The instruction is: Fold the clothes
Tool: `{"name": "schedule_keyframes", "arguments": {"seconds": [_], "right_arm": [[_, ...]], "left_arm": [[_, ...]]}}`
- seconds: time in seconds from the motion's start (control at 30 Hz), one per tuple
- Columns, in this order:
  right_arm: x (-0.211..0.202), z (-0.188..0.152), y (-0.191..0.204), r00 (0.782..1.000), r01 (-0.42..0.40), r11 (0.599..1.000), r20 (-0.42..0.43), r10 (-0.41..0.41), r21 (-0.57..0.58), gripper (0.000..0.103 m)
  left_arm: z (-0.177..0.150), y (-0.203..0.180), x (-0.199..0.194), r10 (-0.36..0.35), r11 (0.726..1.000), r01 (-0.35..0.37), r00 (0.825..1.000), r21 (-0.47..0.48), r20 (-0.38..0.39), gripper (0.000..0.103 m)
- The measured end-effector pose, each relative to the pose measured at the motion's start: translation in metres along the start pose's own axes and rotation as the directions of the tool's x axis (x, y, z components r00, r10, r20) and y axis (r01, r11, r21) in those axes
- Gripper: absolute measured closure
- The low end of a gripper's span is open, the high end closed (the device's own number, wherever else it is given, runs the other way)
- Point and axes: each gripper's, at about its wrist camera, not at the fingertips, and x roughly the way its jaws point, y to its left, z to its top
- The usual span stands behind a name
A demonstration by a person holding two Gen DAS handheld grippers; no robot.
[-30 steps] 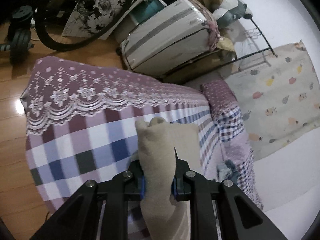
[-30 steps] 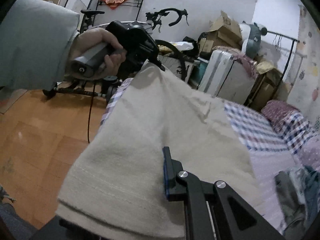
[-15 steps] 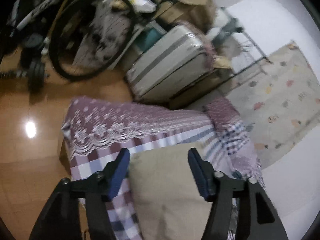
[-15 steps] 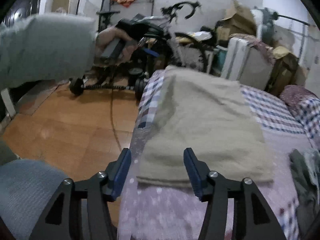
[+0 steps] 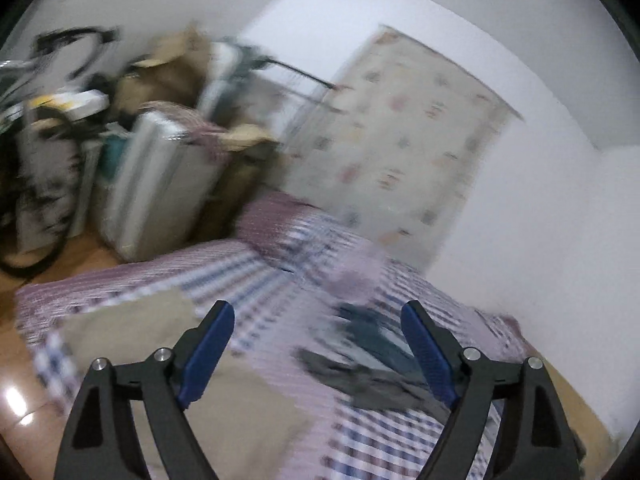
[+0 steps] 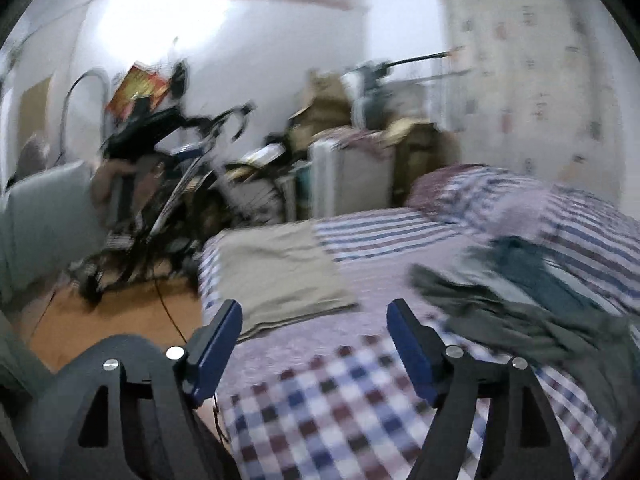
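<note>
Both views are smeared by motion blur, so fine detail is lost. The left gripper [image 5: 318, 312] has its blue-padded fingers spread wide with nothing between them, and it hangs above the bed [image 5: 248, 276], which is covered in a plaid and striped purple, blue and white bedspread. The right gripper [image 6: 314, 310] is likewise spread wide and holds nothing.

The folded beige garment [image 6: 280, 272] lies flat as a neat rectangle at the bed's corner nearest the wooden floor [image 6: 116, 316], apart from both grippers; in the left wrist view it [image 5: 132, 328] shows below and to the left of the left-hand finger. Well to its right on the bedspread sits a loose pile of dark clothes [image 6: 524, 300], grey and teal, crumpled and unfolded; the left wrist view shows the same pile [image 5: 372, 360] between the two fingers. A pillow [image 6: 460, 188] in matching fabric rests at the far end of the bed.

At the left edge of the right wrist view a grey sleeve [image 6: 44, 220] and a hand [image 6: 108, 180] carry the other gripper's dark handle. Behind the bed stand a bicycle [image 6: 188, 184], a pale suitcase [image 5: 160, 184], cardboard boxes [image 6: 324, 108] and a patterned curtain [image 5: 416, 148]
</note>
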Motion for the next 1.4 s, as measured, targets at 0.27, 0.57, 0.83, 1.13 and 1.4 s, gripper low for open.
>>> {"name": "schedule_keyframes", "arguments": {"seconds": [0.27,0.57,0.83,1.13,1.4], "right_arm": [[-0.143,-0.005,-0.059,0.971,0.191,0.974,0.124,-0.206,0.124,0.015],[-0.233,-0.02,-0.121,0.903,0.349,0.892,0.149,-0.402,0.288,0.001],[-0.211,-0.054,-0.19,0.804,0.574,0.703,-0.126,-0.581,0.421,0.0],[-0.157,-0.123,-0.26,0.748,0.648,0.53,-0.325,-0.579,0.547,0.0],[-0.091,-0.183,-0.285,0.7,0.713,0.531,-0.5,-0.51,0.458,0.0]], "left_arm": [[-0.052,-0.192,0.031,-0.226,0.953,0.257,0.956,0.163,-0.186,0.014],[-0.157,-0.35,0.083,-0.352,0.869,0.443,0.867,0.221,-0.353,0.001],[-0.253,-0.393,0.158,-0.093,0.874,0.282,0.897,0.395,-0.433,0.001],[-0.34,-0.363,0.249,0.095,0.873,0.181,0.848,0.454,-0.522,0.001],[-0.4,-0.325,0.311,0.23,0.853,0.102,0.807,0.513,-0.543,0.001]]}}
